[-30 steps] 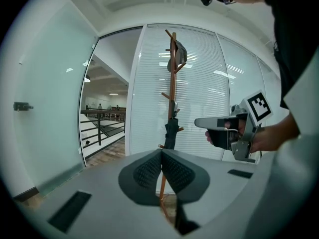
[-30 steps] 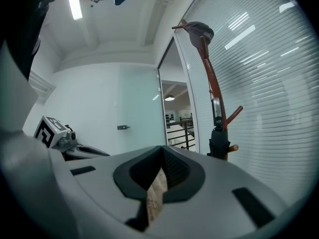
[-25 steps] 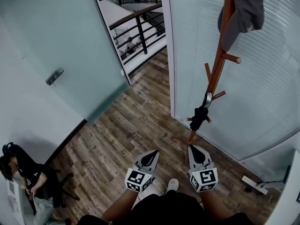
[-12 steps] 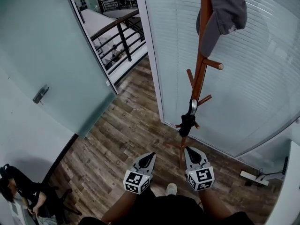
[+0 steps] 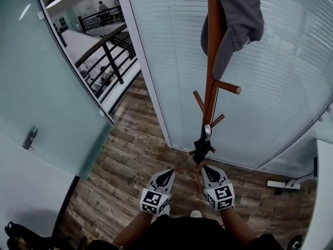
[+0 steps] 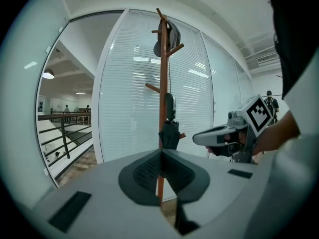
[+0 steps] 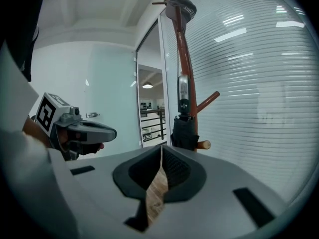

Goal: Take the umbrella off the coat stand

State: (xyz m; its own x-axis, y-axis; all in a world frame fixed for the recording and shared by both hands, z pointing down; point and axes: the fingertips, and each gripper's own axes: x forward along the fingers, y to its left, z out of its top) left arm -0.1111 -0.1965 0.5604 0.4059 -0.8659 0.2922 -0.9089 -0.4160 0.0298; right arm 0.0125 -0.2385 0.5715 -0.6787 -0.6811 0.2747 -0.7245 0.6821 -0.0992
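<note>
A black folded umbrella (image 5: pixel 201 147) with a silver handle (image 5: pixel 207 132) hangs from a low peg of the brown wooden coat stand (image 5: pixel 210 87). A grey cap (image 5: pixel 234 20) hangs near the stand's top. My left gripper (image 5: pixel 167 172) and right gripper (image 5: pixel 206 169) are side by side low in the head view, both short of the stand and touching nothing. In the left gripper view the umbrella (image 6: pixel 170 133) hangs ahead beyond the shut left gripper (image 6: pixel 160 153). The right gripper (image 7: pixel 161 148) is shut and empty, with the umbrella (image 7: pixel 183 131) just ahead, slightly right.
The stand is against a glass wall with white blinds (image 5: pixel 281 61). A frosted glass door (image 5: pixel 47 87) is open at the left, with a black railing (image 5: pixel 112 61) beyond it. A power strip (image 5: pixel 283 185) lies on the wooden floor (image 5: pixel 130 160) at the right.
The coat stand has come nearer and more central in the head view. Both grippers have moved forward toward its base. The seated person at lower left has almost slid out of view.
</note>
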